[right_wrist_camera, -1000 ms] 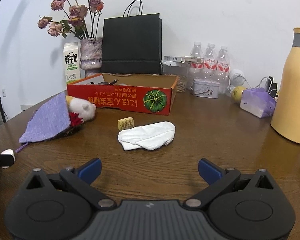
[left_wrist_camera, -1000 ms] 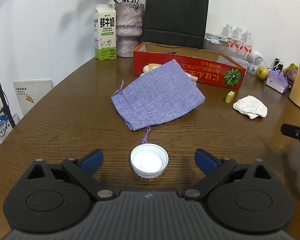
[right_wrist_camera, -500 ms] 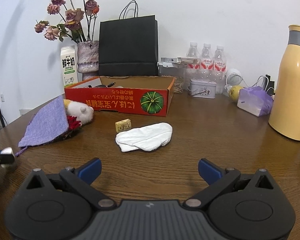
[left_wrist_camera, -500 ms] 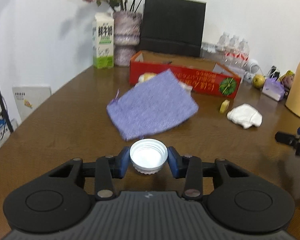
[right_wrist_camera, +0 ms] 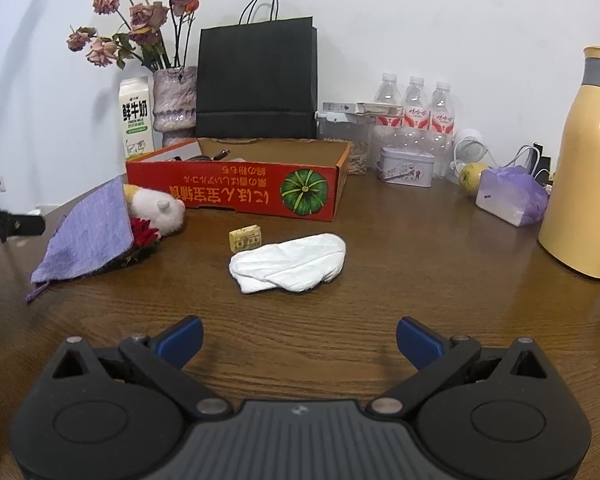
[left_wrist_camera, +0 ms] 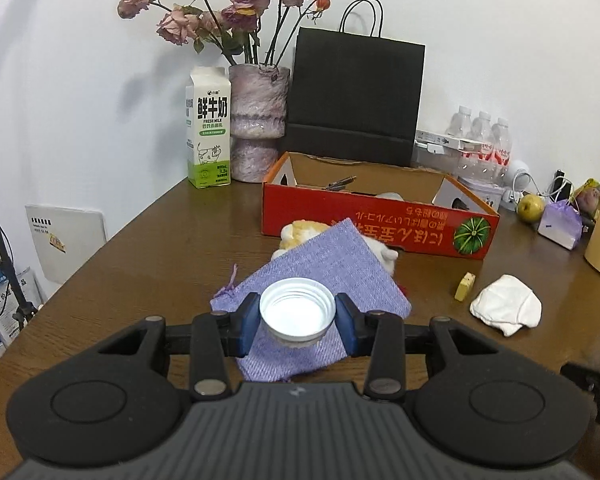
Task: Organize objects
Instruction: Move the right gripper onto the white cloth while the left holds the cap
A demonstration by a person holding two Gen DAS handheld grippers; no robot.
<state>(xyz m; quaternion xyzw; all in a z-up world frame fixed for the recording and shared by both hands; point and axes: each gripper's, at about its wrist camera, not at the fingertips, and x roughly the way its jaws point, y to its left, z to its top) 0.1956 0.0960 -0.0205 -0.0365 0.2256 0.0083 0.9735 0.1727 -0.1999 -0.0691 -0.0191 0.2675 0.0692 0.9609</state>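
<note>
My left gripper (left_wrist_camera: 297,318) is shut on a white plastic lid (left_wrist_camera: 297,312), open side up, held above the table over a purple cloth pouch (left_wrist_camera: 320,276). A plush toy (left_wrist_camera: 300,232) peeks from under the pouch's far edge. Behind it stands an open red cardboard box (left_wrist_camera: 376,224) with a pumpkin print. My right gripper (right_wrist_camera: 299,338) is open over bare table, nothing between its blue pads. A white folded cloth (right_wrist_camera: 290,262) and a small yellow block (right_wrist_camera: 245,236) lie ahead of it, with the pouch (right_wrist_camera: 88,232) and plush toy (right_wrist_camera: 158,208) to the left.
At the back stand a milk carton (left_wrist_camera: 209,126), a vase of dried roses (left_wrist_camera: 258,120), a black paper bag (left_wrist_camera: 356,100) and water bottles (right_wrist_camera: 416,112). A tin (right_wrist_camera: 406,166), an apple (right_wrist_camera: 472,176), a purple packet (right_wrist_camera: 510,194) and a yellow flask (right_wrist_camera: 588,160) crowd the right.
The left gripper closed on the white lid and lifted it off the table, moving forward over the purple pouch. The right gripper stayed open and still.
</note>
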